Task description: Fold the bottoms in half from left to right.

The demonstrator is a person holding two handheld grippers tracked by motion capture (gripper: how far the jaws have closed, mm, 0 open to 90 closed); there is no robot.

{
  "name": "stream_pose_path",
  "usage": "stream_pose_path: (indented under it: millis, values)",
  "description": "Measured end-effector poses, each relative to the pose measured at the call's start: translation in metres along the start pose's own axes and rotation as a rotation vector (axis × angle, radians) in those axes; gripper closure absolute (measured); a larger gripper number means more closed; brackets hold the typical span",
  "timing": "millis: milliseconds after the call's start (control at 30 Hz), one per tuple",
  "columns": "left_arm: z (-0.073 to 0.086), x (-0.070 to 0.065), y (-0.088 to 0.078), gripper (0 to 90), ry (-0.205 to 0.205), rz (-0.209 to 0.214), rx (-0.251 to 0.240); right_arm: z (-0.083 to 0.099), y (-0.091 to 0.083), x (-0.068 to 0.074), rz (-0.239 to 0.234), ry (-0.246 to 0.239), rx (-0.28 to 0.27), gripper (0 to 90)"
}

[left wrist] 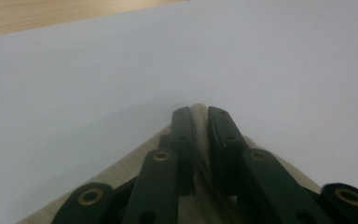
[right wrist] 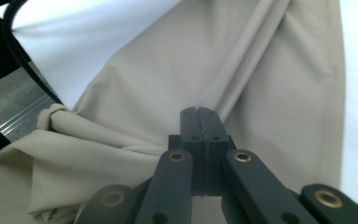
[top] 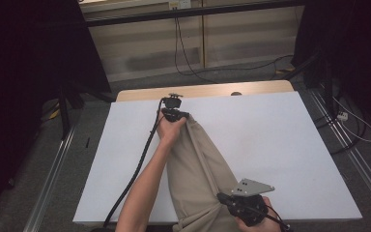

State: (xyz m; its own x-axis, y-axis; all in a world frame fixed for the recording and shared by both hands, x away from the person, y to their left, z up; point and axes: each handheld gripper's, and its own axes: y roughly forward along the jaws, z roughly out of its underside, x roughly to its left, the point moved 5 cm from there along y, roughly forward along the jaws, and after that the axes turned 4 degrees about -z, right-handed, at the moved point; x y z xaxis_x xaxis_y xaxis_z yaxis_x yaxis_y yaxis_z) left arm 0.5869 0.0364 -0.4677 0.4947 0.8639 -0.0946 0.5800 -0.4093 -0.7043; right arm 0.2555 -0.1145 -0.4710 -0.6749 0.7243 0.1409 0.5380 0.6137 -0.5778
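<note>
Two hand-held grippers, one beige cloth (top: 198, 169) stretched between them on the white surface (top: 280, 145).
Its far corner is pinched by the left hand-held gripper (top: 176, 115), slightly parted; its near folds are clamped by the fully closed right hand-held gripper (top: 223, 197).

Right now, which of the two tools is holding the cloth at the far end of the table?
The left tool, up near the table's wooden far edge, pinches the tip of the beige cloth. The right tool grips it at the near edge.

Beige cloth (top: 198, 169) on white table (top: 270, 145)
</note>
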Motion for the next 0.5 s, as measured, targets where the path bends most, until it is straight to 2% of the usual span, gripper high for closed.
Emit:
stream_pose_path:
  millis: [133, 167, 267, 400, 467, 500]
  values:
    - [0.000, -0.004, 0.007, 80.8, -0.012, -0.002, 0.004, 0.002, -0.002, -0.006, 0.013, 0.003, 0.008, 90.0]
    - [0.000, -0.004, 0.008, 79.7, -0.020, -0.002, 0.001, 0.004, -0.003, -0.012, 0.028, 0.004, 0.016, 90.0]
    - [-0.001, -0.006, 0.011, 78.9, -0.009, -0.007, 0.005, 0.006, -0.004, -0.016, 0.039, 0.009, 0.025, 90.0]
    - [-0.002, -0.010, 0.017, 72.6, -0.013, 0.000, -0.003, 0.008, -0.007, -0.026, 0.063, 0.019, 0.030, 90.0]
    - [-0.002, -0.015, 0.019, 64.9, 0.002, 0.006, -0.012, 0.010, -0.008, -0.031, 0.077, 0.030, 0.027, 90.0]
    - [-0.003, -0.018, 0.020, 51.2, 0.003, 0.016, -0.016, 0.014, -0.008, -0.036, 0.081, 0.040, 0.039, 90.0]
